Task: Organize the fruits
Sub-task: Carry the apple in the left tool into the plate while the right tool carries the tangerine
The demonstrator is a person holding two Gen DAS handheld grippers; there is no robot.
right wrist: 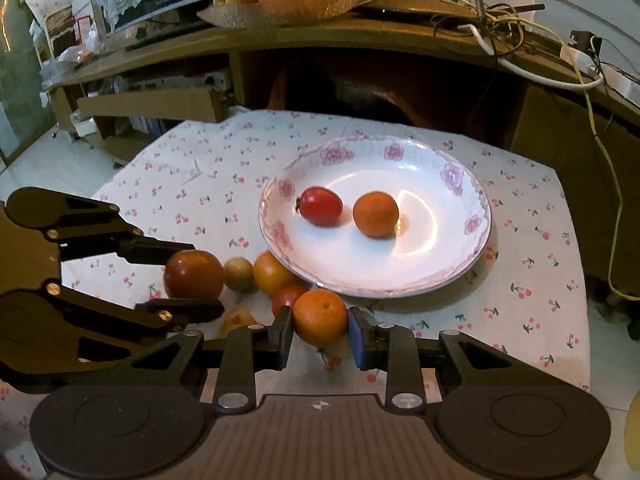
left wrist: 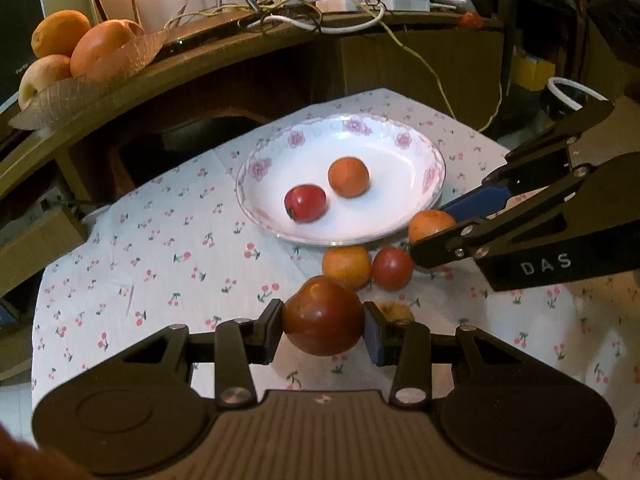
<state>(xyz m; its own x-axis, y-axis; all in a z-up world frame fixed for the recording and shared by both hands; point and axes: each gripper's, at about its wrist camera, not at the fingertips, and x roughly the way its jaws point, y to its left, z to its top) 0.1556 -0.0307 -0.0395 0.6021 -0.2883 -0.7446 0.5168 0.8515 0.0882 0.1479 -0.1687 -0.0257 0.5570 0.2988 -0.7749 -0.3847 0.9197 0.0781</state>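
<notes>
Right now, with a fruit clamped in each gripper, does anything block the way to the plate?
Nothing visible does for the right gripper and its orange. Between the left gripper's dark red tomato and the floral plate lie a small orange and a small red tomato.

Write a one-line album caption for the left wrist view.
Left tool grips a dark red fruit near a flowered plate holding two fruits.

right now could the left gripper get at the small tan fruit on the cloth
Probably not yet. The left gripper is shut on a dark red fruit, so it would have to put that down first. The tan fruit itself sits just beside it, with nothing over it.
</notes>
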